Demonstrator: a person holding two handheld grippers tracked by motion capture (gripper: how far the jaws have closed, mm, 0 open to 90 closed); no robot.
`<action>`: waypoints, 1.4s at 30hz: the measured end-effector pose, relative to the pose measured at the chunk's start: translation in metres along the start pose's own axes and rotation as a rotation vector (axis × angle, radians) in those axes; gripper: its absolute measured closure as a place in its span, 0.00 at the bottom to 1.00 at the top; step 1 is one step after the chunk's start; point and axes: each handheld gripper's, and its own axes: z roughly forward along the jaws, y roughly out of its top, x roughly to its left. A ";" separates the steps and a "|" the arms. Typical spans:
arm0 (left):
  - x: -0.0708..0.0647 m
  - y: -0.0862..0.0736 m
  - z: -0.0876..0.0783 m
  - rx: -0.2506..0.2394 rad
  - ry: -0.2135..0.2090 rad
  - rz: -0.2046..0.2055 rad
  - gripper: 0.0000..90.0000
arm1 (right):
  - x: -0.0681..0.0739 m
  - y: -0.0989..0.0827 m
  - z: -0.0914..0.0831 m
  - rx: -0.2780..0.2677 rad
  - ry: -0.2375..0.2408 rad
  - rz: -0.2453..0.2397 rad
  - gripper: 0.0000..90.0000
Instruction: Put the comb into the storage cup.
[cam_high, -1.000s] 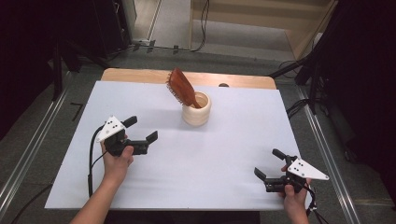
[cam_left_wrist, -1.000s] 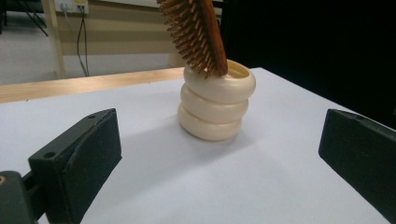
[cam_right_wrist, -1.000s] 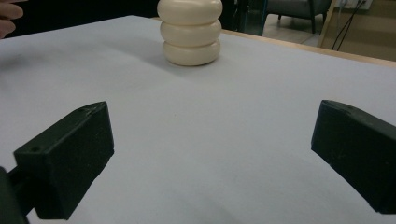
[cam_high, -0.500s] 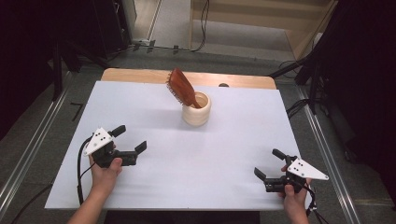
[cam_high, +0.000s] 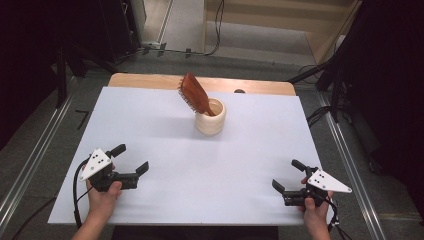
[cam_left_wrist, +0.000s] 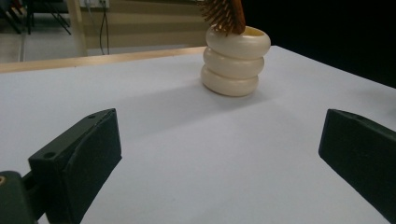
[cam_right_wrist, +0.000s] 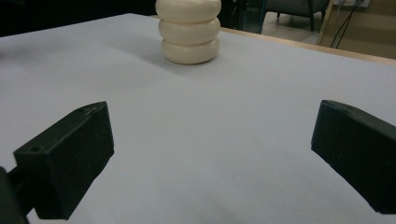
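Observation:
A cream ribbed cup (cam_high: 210, 120) stands at the back middle of the white table (cam_high: 150, 130). A brown wooden hairbrush (cam_high: 195, 94) leans out of it toward the back left, bristles facing left. The cup (cam_left_wrist: 236, 60) and the brush's bristles (cam_left_wrist: 224, 14) rise ahead in the left gripper view; the cup (cam_right_wrist: 189, 30) also stands far ahead in the right gripper view. My left gripper (cam_high: 131, 159) rests open near the front left, nothing between its jaws. My right gripper (cam_high: 288, 175) sits open near the front right, also holding nothing.
A wooden board edge (cam_high: 150, 80) runs along the table's back. Metal rails (cam_high: 30, 160) flank the table on both sides, with cables (cam_high: 320, 115) on the floor at the right. A cable (cam_high: 76, 195) trails from my left gripper.
My left gripper has drawn back toward the front left edge of the table, away from the cup. The right gripper has stayed put.

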 end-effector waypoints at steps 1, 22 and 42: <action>0.001 -0.001 -0.002 0.002 0.004 0.001 0.00 | 0.000 0.000 0.000 0.000 0.000 -0.001 0.00; 0.019 -0.018 -0.040 0.008 0.065 -0.040 0.00 | -0.002 -0.001 -0.001 -0.003 0.003 0.017 0.00; 0.040 -0.022 -0.061 0.015 0.136 -0.013 0.00 | -0.005 -0.002 -0.004 -0.010 0.002 0.036 0.00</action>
